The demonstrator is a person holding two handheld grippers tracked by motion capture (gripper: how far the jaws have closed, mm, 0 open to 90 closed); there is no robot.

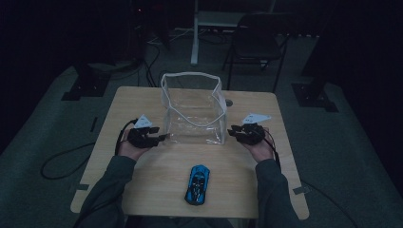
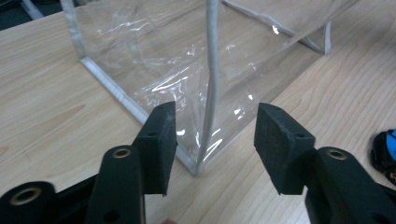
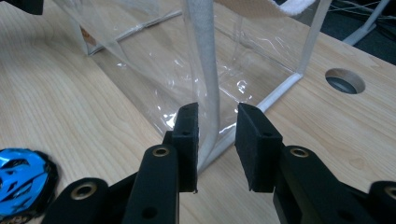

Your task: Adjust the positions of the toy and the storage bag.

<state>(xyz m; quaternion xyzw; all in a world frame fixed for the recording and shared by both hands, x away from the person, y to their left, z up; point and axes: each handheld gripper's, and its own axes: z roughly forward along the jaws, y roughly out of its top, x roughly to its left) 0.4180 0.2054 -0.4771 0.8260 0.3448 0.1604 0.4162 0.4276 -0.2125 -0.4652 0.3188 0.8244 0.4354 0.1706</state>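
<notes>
We see the clear plastic bag [image 1: 192, 114] standing open mid-table, our left gripper [image 2: 212, 135] spread wide at its near left corner, our right gripper [image 3: 217, 140] parted more narrowly around its near right corner seam, and the blue toy car [image 1: 197, 184] nearer us.

Clear bag [image 1: 192, 111] trimmed white; blue-and-black toy car [image 1: 197, 184]; pale wood-grain table [image 1: 142, 190]; black grippers.

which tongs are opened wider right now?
The left tongs: their jaws stand well apart around the clear bag's corner seam. The right tongs leave a narrower gap at the other near corner.
</notes>
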